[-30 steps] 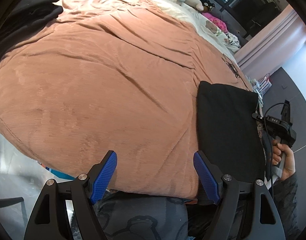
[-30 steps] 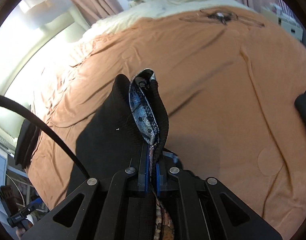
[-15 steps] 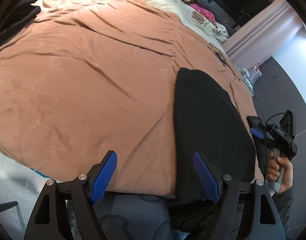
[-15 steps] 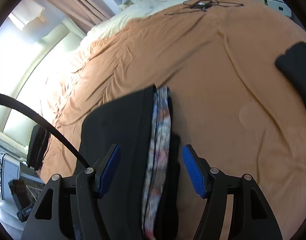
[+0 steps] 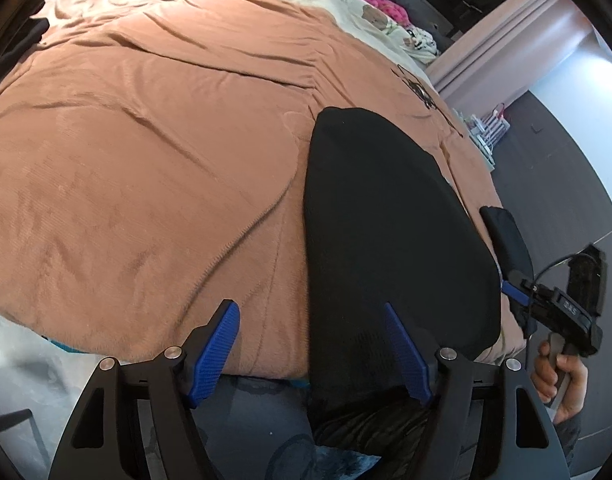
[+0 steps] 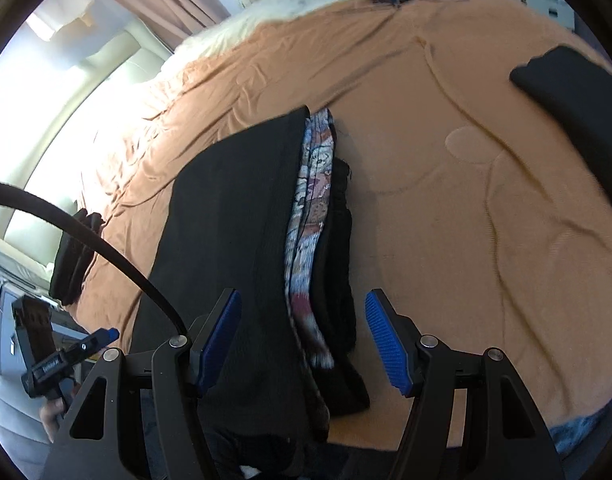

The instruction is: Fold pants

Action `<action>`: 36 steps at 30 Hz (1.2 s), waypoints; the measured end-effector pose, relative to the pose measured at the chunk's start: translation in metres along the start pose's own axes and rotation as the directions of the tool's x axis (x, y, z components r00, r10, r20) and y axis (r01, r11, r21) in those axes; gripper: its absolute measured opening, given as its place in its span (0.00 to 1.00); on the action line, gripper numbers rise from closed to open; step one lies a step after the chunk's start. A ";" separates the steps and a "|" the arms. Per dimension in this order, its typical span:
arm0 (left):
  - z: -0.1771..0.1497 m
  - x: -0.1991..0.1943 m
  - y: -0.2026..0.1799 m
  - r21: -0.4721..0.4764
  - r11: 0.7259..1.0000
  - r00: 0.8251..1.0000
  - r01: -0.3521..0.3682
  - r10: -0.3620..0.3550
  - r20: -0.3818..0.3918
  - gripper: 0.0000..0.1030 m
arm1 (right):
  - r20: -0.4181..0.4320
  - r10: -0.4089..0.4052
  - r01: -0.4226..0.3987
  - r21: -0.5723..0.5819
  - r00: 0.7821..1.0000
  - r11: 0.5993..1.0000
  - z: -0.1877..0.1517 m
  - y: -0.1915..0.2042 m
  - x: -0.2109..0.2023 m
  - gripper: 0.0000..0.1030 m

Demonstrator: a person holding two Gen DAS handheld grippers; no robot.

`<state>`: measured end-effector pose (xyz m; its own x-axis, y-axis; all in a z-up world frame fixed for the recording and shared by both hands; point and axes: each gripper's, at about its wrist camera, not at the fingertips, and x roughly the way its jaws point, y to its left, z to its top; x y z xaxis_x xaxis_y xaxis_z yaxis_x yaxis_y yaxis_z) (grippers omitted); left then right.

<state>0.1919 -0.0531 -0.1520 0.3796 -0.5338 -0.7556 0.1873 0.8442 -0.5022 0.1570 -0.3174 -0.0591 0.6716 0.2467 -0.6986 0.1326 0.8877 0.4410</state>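
Folded black knit pants [image 6: 241,216], patterned lining exposed along one edge, lay flat on the near side of a ribbed orange plush blanket [image 5: 145,168]. Right gripper [image 6: 301,336], just opened, and left gripper [image 5: 316,354], just narrowing slightly, stood apart, gripping nothing.

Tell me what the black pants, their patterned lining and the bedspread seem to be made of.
Black pants: matte, soft knit or fleece, probably; no sheen.
Patterned lining: thin printed woven fabric, apparently.
Bedspread: tan, plush, velvety, likely corduroy-like microfibre; fine ribbing shows.

black pants [image 6: 233,216] – orange blanket [image 6: 466,208]
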 end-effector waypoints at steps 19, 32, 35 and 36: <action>-0.012 0.007 -0.006 0.012 1.000 0.999 -0.014 0.015 -0.038 0.62 | -0.115 0.011 -0.013 -0.020 0.993 1.000 -0.022 0.000 0.014 0.06; -0.014 0.019 -0.008 0.013 1.000 0.998 -0.019 0.020 -0.062 0.62 | -0.031 -0.051 0.050 -0.019 0.998 0.999 -0.026 -0.009 -0.030 0.00; -0.015 0.023 -0.006 0.010 1.000 0.997 -0.024 0.025 -0.072 0.62 | -0.083 -0.069 0.068 -0.005 0.994 0.998 -0.037 -0.011 -0.014 0.00; -0.015 0.024 -0.006 0.009 1.000 0.997 -0.026 0.026 -0.074 0.62 | -0.088 -0.080 0.079 -0.012 0.993 0.997 -0.039 -0.010 -0.012 0.00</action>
<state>0.1862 -0.0715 -0.1736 0.3161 -0.5137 -0.7976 0.1860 0.8580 -0.4788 0.1195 -0.3140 -0.0769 0.5924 0.2080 -0.7783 0.1766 0.9091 0.3774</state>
